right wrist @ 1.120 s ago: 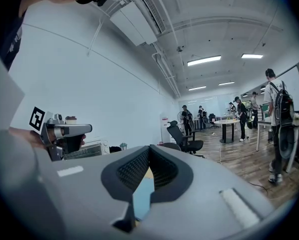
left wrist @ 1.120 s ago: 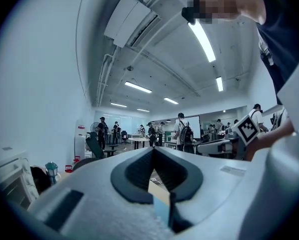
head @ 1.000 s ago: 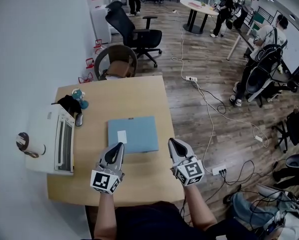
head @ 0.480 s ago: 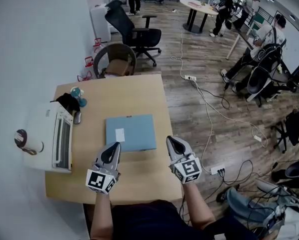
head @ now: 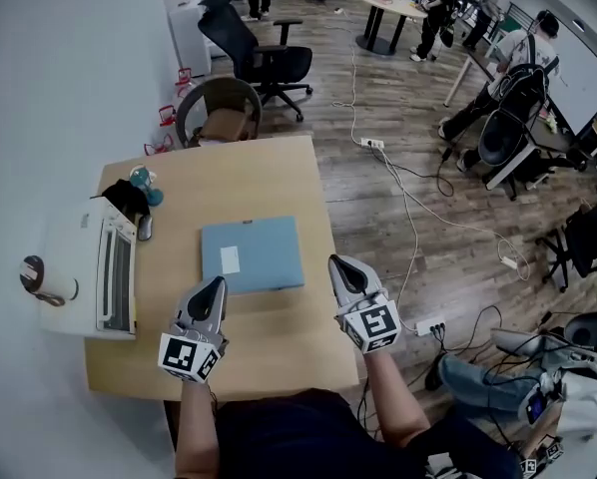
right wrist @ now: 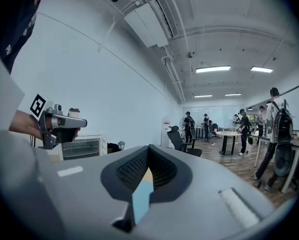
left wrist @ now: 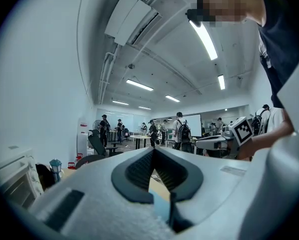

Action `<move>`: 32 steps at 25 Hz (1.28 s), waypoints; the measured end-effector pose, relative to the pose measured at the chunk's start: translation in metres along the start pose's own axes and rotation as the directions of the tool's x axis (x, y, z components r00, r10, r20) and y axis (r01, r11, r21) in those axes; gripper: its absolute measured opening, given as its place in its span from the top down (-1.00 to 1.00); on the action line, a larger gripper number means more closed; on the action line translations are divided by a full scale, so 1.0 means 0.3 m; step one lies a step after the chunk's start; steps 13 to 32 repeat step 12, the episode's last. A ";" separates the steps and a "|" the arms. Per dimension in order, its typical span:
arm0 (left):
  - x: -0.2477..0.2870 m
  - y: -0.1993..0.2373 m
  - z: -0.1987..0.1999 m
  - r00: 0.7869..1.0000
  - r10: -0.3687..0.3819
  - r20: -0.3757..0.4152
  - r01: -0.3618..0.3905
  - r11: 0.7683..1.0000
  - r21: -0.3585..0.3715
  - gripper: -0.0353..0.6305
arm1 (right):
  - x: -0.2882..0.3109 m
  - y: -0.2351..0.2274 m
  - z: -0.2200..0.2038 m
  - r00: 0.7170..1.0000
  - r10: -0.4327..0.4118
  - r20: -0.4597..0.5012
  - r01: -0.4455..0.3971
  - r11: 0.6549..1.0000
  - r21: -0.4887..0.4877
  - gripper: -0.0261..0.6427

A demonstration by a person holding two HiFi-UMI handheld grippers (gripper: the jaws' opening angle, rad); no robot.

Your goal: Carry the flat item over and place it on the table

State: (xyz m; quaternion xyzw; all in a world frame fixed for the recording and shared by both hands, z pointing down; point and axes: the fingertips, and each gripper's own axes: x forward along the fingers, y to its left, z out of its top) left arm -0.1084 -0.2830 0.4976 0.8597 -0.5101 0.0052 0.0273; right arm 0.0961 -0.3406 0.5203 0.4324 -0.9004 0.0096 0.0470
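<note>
Left tongs [head: 216, 285] and right tongs [head: 336, 262], both closed and empty, point level near the flat item [head: 252, 254].

The head view looks from above the near edge of the wooden table [head: 249, 173], steeply down and forward; it takes in the whole table top and the floor beyond the table. The left gripper view rides low over the table's near edge, close behind the left gripper [left wrist: 152, 154], and faces level across the table. The right gripper view does the same at the table's right edge, behind the right gripper [right wrist: 148, 151]. All three views share the white oven [head: 89, 267] at the table's left side, the black office chair [head: 259, 58] beyond the table and the round table [head: 388, 3] far behind it. Each gripper view catches the other gripper beside it.
</note>
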 end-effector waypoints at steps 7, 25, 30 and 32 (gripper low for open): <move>0.011 -0.023 -0.010 1.000 -0.016 -0.002 0.016 1.000 -0.026 0.88 | -0.016 -0.020 0.007 1.000 0.002 0.005 -0.002 1.000 0.015 0.91; 0.025 -0.032 -0.014 1.000 -0.021 -0.008 0.021 0.999 -0.036 0.88 | -0.005 -0.011 -0.001 1.000 0.028 0.000 -0.028 0.999 0.024 0.91; 0.025 -0.032 -0.014 1.000 -0.021 -0.008 0.021 0.999 -0.036 0.88 | -0.005 -0.011 -0.001 1.000 0.028 0.000 -0.028 0.999 0.024 0.91; 0.025 -0.032 -0.014 1.000 -0.021 -0.008 0.021 0.999 -0.036 0.88 | -0.005 -0.011 -0.001 1.000 0.028 0.000 -0.028 0.999 0.024 0.91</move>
